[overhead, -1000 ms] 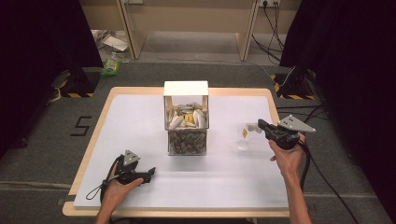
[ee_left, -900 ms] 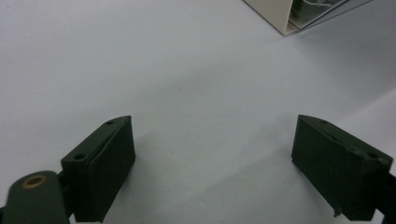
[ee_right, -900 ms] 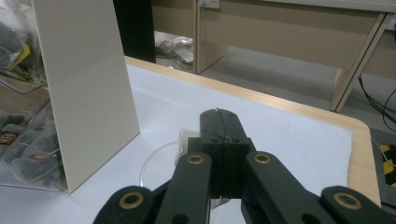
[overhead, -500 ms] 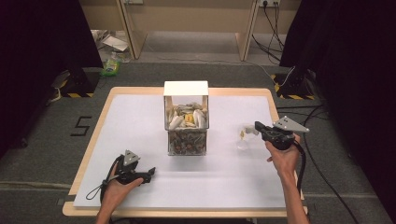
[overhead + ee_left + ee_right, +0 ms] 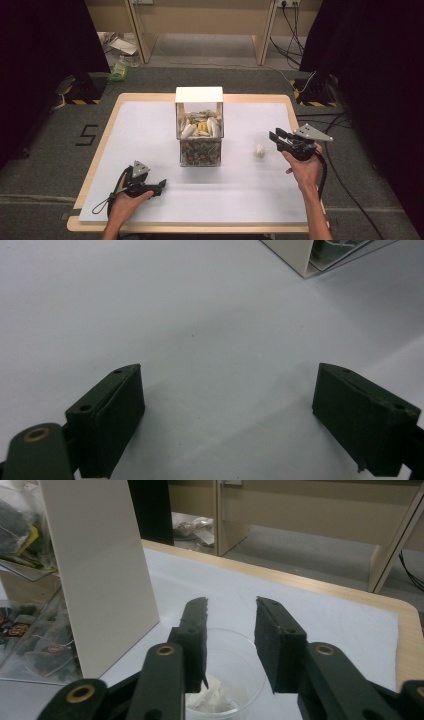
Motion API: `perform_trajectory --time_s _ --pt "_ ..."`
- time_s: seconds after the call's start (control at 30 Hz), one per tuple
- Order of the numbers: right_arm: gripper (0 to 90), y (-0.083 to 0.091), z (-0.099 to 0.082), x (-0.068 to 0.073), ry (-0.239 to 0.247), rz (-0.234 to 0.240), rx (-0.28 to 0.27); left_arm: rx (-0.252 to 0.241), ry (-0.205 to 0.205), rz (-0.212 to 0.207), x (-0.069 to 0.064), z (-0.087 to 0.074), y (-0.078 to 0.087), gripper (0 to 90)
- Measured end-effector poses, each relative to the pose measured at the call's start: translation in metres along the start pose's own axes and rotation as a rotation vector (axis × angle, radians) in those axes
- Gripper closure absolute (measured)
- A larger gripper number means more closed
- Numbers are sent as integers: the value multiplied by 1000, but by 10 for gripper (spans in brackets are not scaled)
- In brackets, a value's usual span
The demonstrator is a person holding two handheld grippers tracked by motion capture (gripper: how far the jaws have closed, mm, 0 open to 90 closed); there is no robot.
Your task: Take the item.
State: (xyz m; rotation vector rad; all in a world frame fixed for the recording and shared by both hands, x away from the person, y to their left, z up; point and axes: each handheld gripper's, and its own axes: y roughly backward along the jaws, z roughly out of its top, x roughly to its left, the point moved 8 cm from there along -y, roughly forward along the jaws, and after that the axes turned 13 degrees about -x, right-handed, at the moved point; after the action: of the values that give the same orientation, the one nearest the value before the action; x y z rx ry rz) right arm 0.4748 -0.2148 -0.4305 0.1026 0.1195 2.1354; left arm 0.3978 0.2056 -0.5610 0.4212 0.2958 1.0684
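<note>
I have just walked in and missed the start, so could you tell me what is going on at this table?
A person holds a gripper in each hand at a white-topped table. The right gripper hovers over a clear plastic cup with a white tea bag inside; its jaws have just been opening and hold nothing. A box of tea bags stands mid-table. The left gripper rests open near the front edge, holding nothing.

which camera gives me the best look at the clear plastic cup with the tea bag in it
The right gripper view: the clear cup sits close below the right claw, whose jaws have just opened, with the white tea bag visible inside. The high view shows the cup as a small pale spot on the table.
</note>
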Motion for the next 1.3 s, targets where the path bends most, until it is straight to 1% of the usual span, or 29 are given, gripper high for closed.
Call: perform_trajectory --time_s 0.03,0.07,0.1,0.17,0.23,0.27,0.3,0.33,0.37,0.4,0.43,0.53,0.6,0.7,0.73,0.93,1.2,1.3 --pt "627 2 1 1 -1 1 2 0 0 1 0 0 0 124" --pt "573 4 0 4 -2 4 10 0 0 0 0 0 0 124" --pt "573 4 0 4 -2 4 10 0 0 0 0 0 0 124" --pt "507 9 -1 7 -7 7 17 0 0 0 0 0 0 124" --pt "490 10 -2 9 -15 8 19 0 0 1 0 0 0 124" --pt "459 13 -4 11 -26 15 23 0 0 1 0 0 0 124" --pt "459 13 -4 11 -26 15 23 0 0 0 0 0 0 124" --pt "431 15 -6 13 -38 16 29 0 0 0 0 0 0 124" --pt "431 15 -6 13 -38 16 29 0 0 0 0 0 0 124" --pt "401 17 -9 15 -44 14 40 0 0 1 0 0 0 124" --pt "401 17 -9 15 -44 14 40 0 0 0 0 0 0 124" --pt "362 19 -13 17 -54 14 47 0 0 0 0 0 0 124" --pt "317 21 -18 20 -74 12 58 0 0 0 0 0 0 124" --pt "291 22 -22 21 -73 13 71 0 0 1 0 0 0 124" --pt "264 23 -26 22 -77 10 78 -1 0 0 0 0 0 124" --pt "234 25 -33 25 -76 4 96 -1 0 0 0 0 0 124" --pt "229 29 -35 28 -66 1 92 0 0 0 0 0 0 124" --pt "228 31 -37 30 -70 2 96 -1 0 0 0 0 0 124"
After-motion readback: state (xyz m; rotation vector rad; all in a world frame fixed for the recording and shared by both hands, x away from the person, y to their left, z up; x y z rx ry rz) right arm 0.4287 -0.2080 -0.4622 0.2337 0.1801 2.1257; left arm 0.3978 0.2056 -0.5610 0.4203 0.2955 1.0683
